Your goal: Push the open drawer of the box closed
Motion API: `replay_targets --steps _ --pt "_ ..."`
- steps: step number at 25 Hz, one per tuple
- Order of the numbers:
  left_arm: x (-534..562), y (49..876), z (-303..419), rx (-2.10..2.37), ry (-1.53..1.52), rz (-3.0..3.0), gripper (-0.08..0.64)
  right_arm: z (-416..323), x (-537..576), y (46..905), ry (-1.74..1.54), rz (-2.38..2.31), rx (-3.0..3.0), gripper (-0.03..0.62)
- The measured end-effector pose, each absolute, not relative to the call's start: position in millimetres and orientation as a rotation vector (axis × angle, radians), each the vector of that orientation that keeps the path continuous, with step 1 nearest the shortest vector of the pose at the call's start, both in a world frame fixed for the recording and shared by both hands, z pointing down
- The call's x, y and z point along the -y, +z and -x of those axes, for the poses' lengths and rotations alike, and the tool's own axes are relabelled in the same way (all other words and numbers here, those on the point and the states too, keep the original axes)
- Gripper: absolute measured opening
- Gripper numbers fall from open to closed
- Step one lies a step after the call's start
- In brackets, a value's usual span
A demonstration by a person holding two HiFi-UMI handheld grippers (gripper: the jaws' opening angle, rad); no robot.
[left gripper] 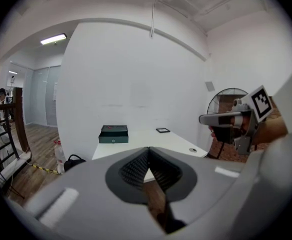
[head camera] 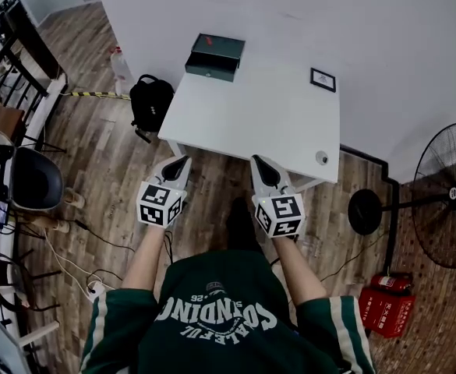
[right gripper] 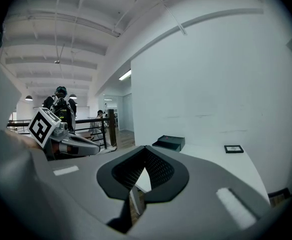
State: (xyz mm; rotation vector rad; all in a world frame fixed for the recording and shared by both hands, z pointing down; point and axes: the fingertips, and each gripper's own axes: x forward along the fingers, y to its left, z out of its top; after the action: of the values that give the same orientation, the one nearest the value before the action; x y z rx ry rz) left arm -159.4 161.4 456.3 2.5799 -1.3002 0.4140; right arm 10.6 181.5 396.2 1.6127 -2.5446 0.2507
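A dark green rectangular box (head camera: 217, 51) sits at the far left corner of a white rectangular table (head camera: 259, 123), close to the white wall. Its drawer (head camera: 210, 69) stands pulled out toward the near side.

Both grippers hang off the table's near edge, over the wooden floor, well apart from the box. The left gripper (head camera: 185, 160) has its grey jaws pressed together with nothing between them. Its own view shows the tips meeting (left gripper: 148, 149), with the box (left gripper: 114, 134) far ahead across the tabletop, a little to the left. The right gripper (head camera: 256, 160) is likewise pinched closed and empty (right gripper: 146, 148). From there the box (right gripper: 169, 143) lies far off, and in the head view it is to the far left of this gripper.

A small black-framed card (head camera: 323, 79) lies at the far right of the table, and a round grey grommet (head camera: 322, 157) sits near its near right corner. A black backpack (head camera: 150, 104) rests on the floor left of the table. A black standing fan (head camera: 450, 193) stands to the right.
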Motion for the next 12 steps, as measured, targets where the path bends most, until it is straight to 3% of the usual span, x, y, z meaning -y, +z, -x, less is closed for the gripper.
replay_targets --steps 12 --pt "-17 452 113 1.375 0.410 -2.506 0.040 -65 -31 397 0.284 -1.530 2.573 -0.002"
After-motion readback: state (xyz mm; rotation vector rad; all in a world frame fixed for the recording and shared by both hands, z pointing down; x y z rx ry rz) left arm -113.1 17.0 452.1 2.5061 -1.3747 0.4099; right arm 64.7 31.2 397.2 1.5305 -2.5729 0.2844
